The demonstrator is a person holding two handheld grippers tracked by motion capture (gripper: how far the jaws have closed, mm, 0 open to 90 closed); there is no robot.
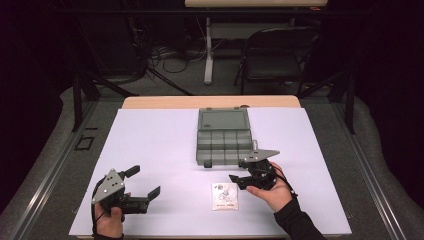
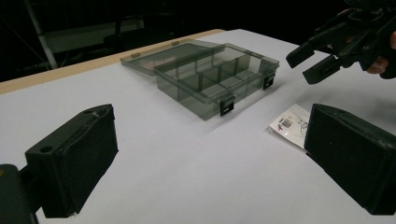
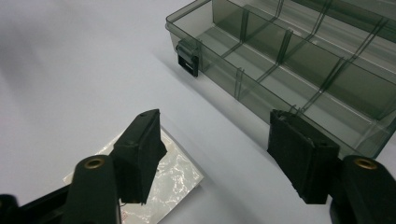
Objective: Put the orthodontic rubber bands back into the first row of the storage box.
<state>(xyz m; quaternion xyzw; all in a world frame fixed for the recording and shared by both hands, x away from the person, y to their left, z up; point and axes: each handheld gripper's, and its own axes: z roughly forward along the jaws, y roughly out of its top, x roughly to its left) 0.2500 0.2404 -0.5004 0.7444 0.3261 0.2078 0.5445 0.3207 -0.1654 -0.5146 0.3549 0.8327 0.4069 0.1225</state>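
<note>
Hovering right gripper (image 1: 239, 171) above packet (image 1: 224, 196) (print facing the high view), organizer box (image 1: 223, 145) open.

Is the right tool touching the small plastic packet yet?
Apart. In the high view the right tool hangs open above and to the right of the packet, with white table between them. The right gripper view shows its jaw held above the packet.

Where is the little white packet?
In the high view, the packet lies flat on the white table, just before the open box, left of the right tool.
</note>
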